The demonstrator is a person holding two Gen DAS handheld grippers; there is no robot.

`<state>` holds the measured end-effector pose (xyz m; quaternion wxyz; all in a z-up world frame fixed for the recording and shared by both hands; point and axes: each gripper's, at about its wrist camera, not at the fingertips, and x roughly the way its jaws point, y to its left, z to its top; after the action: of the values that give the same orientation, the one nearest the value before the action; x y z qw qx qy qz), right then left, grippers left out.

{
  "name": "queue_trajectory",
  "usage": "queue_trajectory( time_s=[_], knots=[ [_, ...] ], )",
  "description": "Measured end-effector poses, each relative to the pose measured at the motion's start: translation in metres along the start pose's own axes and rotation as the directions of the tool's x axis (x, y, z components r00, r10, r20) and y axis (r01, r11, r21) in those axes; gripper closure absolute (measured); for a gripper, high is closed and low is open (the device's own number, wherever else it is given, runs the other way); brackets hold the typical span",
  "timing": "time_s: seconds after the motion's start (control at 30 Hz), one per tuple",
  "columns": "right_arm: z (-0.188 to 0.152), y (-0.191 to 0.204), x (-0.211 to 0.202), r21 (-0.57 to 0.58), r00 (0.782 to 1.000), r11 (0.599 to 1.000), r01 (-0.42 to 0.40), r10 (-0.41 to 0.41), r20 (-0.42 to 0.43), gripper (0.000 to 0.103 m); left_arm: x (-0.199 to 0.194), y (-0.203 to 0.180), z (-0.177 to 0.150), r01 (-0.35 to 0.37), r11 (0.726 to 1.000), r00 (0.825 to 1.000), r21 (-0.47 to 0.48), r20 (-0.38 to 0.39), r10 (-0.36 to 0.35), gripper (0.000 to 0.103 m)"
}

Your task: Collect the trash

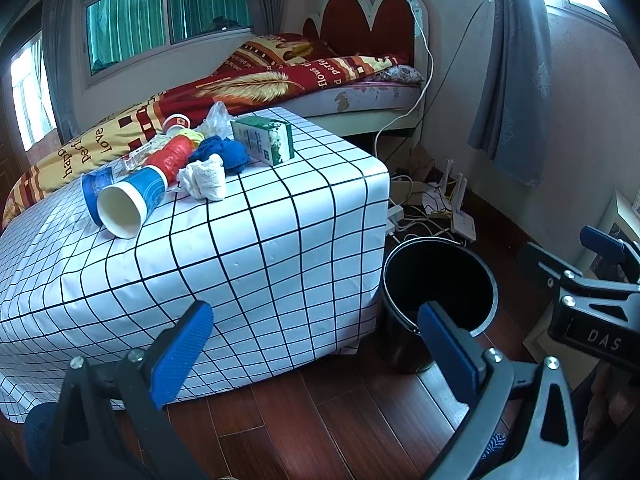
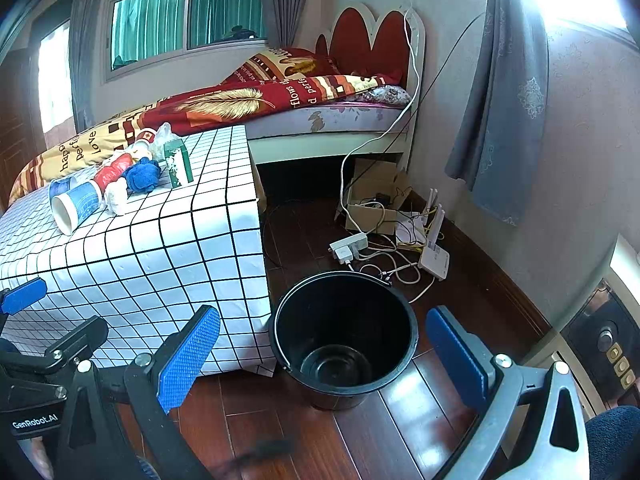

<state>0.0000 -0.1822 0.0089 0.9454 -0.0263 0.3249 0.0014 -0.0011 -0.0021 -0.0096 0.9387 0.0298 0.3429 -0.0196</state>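
Right wrist, bucket (image 2: 344,336) between tool (image 2: 320,356) fingers

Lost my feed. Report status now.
Left hand-held gripper open, empty; right hand-held gripper open, empty. Trash pile untouched on table. Black bucket empty. Path clear.

Trash pile (image 1: 176,164) on checkered table — cups on sides, crumpled tissue, green carton; black bucket (image 2: 344,336) upright on floor — empty.
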Motion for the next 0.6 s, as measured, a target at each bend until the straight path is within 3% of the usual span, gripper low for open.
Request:
queue_trajectory(
  time_s=[0.6],
  knots=[
    [0.0003, 0.0012, 0.0003, 0.0, 1.0, 1.0, 0.001, -0.001, 0.003, 0.0, 0.0007, 0.0041, -0.0018, 0.005, 1.0, 1.0, -0.003, 0.0, -0.005, 0.0]
  ],
)
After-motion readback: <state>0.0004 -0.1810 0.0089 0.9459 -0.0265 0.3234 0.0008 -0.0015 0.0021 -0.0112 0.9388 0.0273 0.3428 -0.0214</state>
